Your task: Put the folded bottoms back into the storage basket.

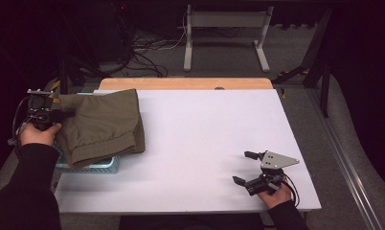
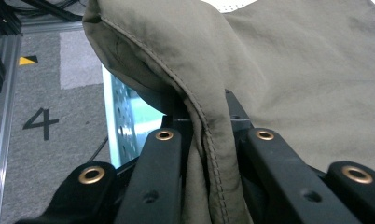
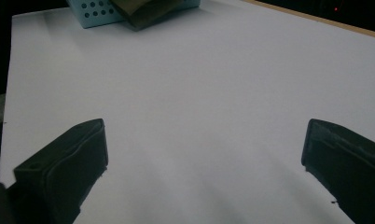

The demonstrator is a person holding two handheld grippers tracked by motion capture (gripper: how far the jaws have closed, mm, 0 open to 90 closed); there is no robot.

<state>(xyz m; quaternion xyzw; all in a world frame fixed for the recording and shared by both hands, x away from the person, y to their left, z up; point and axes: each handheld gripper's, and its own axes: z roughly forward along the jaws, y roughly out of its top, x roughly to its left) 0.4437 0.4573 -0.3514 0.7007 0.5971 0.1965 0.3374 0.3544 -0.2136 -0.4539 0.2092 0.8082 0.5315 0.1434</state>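
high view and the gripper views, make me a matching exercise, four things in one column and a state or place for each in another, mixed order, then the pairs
Things:
1. left gripper
2. right gripper
3. olive garment
4. light blue basket

States or places:
A. jaws wide apart above bare white table
B. at the table's left edge, holes in its wall
C. draped over the basket and onto the table
D. jaws closed on a stitched fabric edge

Pairs: 1-D, 2-A, 3-C, 4-B

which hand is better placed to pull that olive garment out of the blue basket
Left: the left gripper is already clamped on a fold of the olive garment over the blue basket. The right gripper rests open, far across the table.
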